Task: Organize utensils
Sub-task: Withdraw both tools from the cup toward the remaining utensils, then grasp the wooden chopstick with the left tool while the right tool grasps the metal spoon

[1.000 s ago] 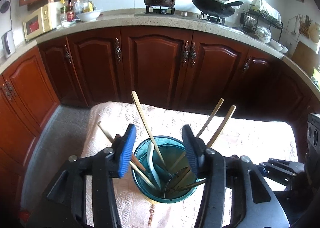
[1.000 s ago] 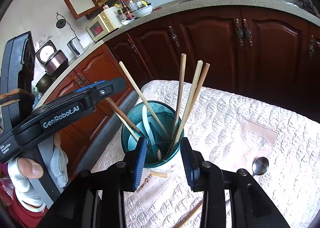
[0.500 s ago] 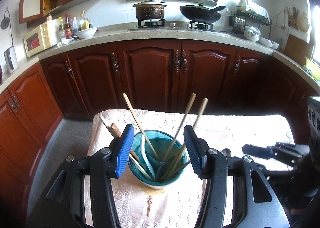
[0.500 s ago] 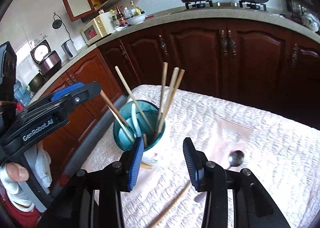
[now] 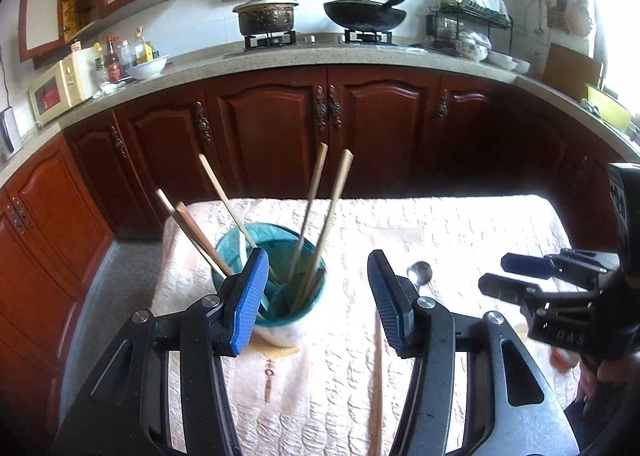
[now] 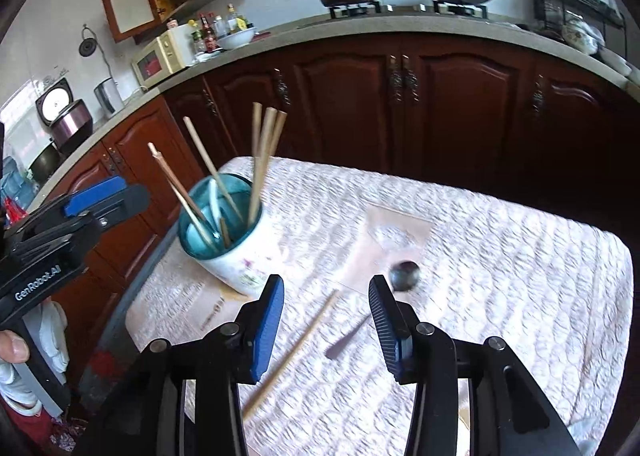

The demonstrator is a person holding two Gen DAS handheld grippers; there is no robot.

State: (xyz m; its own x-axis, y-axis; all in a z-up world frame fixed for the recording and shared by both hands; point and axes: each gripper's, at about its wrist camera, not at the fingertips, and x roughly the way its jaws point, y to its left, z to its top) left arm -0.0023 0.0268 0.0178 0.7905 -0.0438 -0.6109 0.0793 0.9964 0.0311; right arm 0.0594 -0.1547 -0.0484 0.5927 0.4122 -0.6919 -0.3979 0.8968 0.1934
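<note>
A white floral holder with a teal inside stands at the table's left, holding several chopsticks and a white spoon; it shows in the left wrist view too. One loose chopstick and a metal spoon lie on the cloth to its right; the left wrist view also shows the chopstick and the spoon. My left gripper is open and empty, just right of the holder. My right gripper is open and empty above the loose chopstick and spoon.
The table has a quilted pale cloth. Dark wooden cabinets stand behind, under a counter with a pot and a wok. The floor drops away left of the table.
Both grippers have pulled back and to the right from the holder. The loose chopstick and spoon have come into fuller view. Both grippers stayed open.
</note>
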